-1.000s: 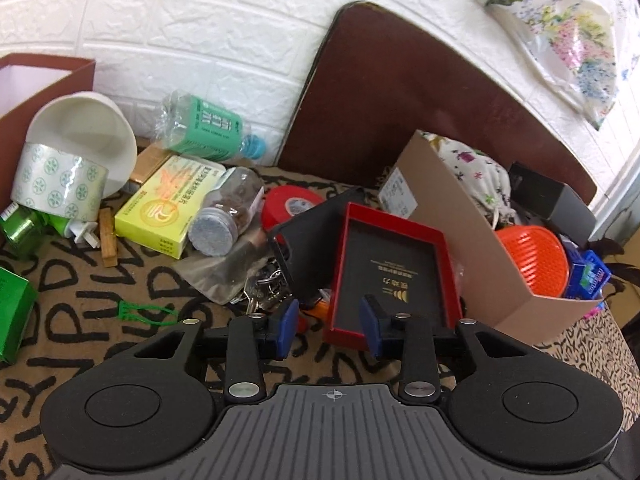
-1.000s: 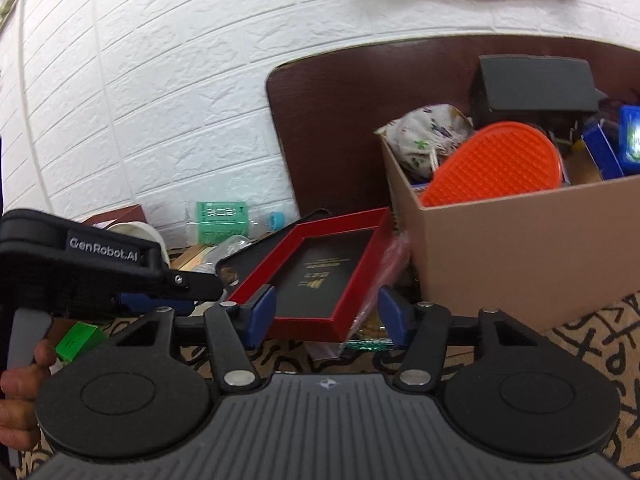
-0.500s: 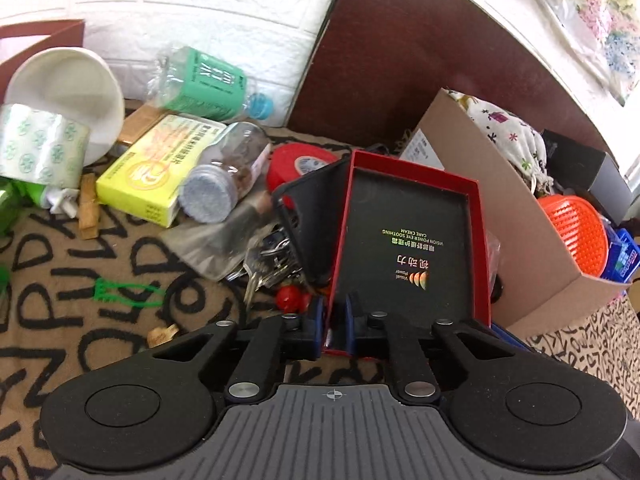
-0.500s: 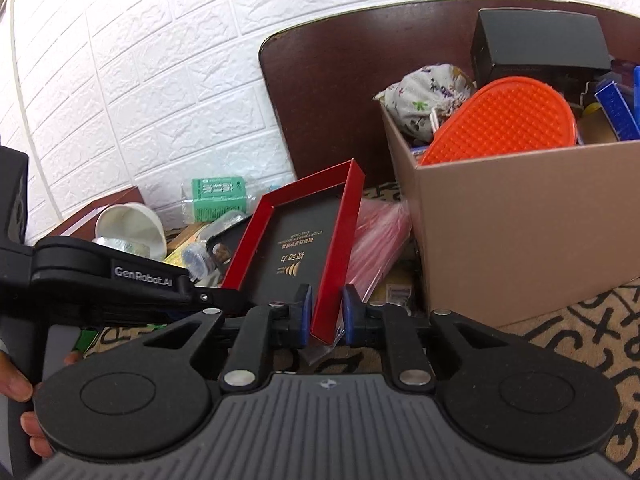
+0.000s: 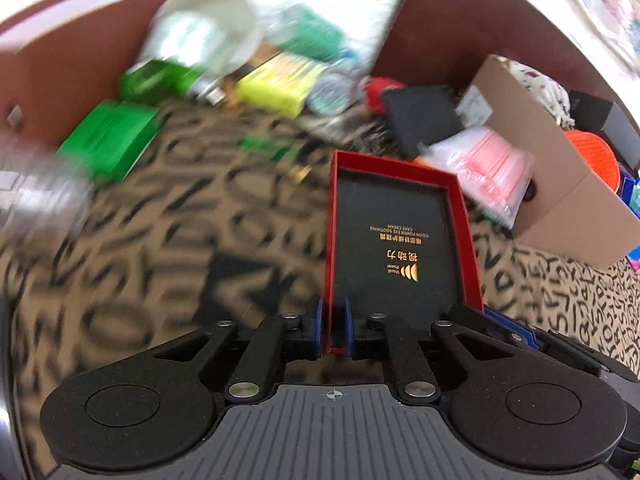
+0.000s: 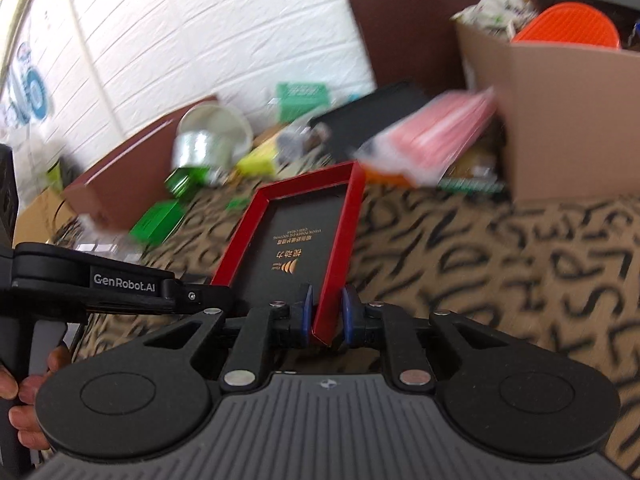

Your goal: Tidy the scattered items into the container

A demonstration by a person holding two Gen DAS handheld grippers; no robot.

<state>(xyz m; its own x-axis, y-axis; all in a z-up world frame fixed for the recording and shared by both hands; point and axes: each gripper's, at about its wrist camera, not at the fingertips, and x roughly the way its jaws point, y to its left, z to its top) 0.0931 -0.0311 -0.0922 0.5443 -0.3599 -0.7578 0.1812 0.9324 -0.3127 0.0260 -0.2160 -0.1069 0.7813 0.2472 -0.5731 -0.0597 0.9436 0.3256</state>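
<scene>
The left gripper (image 5: 332,330) is clenched on the near left wall of the red box lid (image 5: 394,240), and the right gripper (image 6: 325,317) pinches the lid's right wall, so both hold it above the patterned cloth (image 6: 500,264). The lid's black inside with gold print faces up. Just beyond its far edge lies a clear packet of pink pieces (image 5: 486,172), resting against the cardboard box (image 5: 560,184), which stands to the right and already holds an orange mesh item (image 5: 592,156). Farther left, blurred, lie a yellow carton (image 5: 276,84), a green box (image 5: 110,140) and a white bowl (image 5: 216,20).
</scene>
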